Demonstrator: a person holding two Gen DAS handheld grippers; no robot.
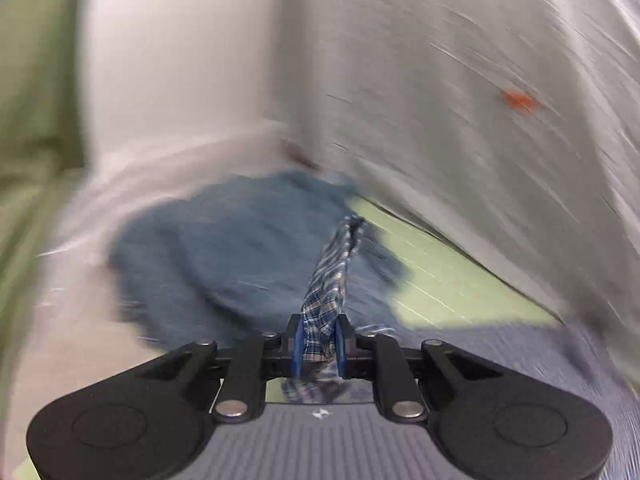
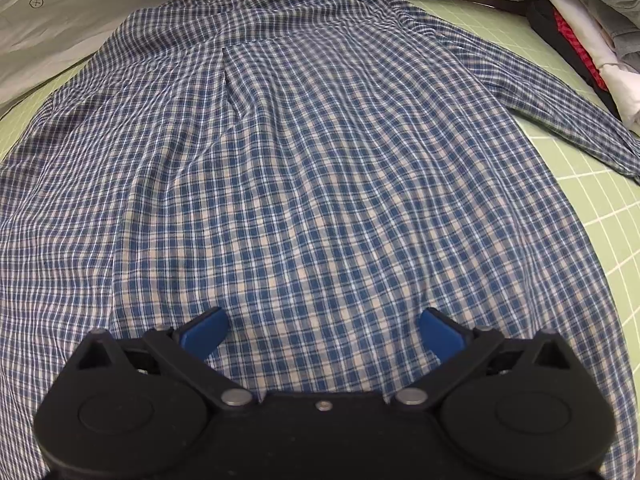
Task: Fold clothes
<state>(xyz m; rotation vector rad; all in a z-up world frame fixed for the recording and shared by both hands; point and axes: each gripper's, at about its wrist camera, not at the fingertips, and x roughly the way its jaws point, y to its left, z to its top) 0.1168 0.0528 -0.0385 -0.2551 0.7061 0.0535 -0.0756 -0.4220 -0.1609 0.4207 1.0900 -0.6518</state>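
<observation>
A blue and white plaid shirt lies spread back-up on the green grid mat, one sleeve stretched to the right. My right gripper is open and empty, its blue fingertips just above the shirt's lower part. My left gripper is shut on a strip of the plaid shirt, which runs taut away from the pads. The left wrist view is blurred by motion; the rest of the shirt shows there as a blue mass.
A stack of folded clothes, white, grey, black and red, sits at the mat's far right. A white sheet or wall borders the mat's far side. In the left wrist view a white surface with an orange mark rises on the right.
</observation>
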